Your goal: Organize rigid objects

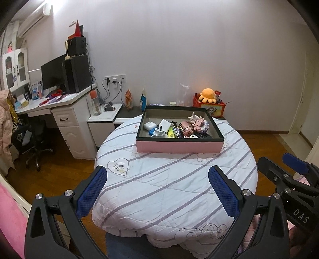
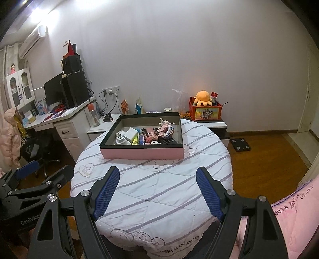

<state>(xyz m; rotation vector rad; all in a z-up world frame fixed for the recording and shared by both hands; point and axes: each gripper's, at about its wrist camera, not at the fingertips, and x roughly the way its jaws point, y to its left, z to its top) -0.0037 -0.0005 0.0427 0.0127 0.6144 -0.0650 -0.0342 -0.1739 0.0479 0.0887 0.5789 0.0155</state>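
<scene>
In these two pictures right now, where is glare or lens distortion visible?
Left wrist view: the air conditioner is washed out by glare; black corners, bowed walls. Right wrist view: bright glare at top left; the quilt bulges round.

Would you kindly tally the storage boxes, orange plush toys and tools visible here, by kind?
Storage boxes: 2 (pink box, red box)
Orange plush toys: 1 (orange octopus)
Tools: 2 (left tool, right tool)
Total: 5
</scene>
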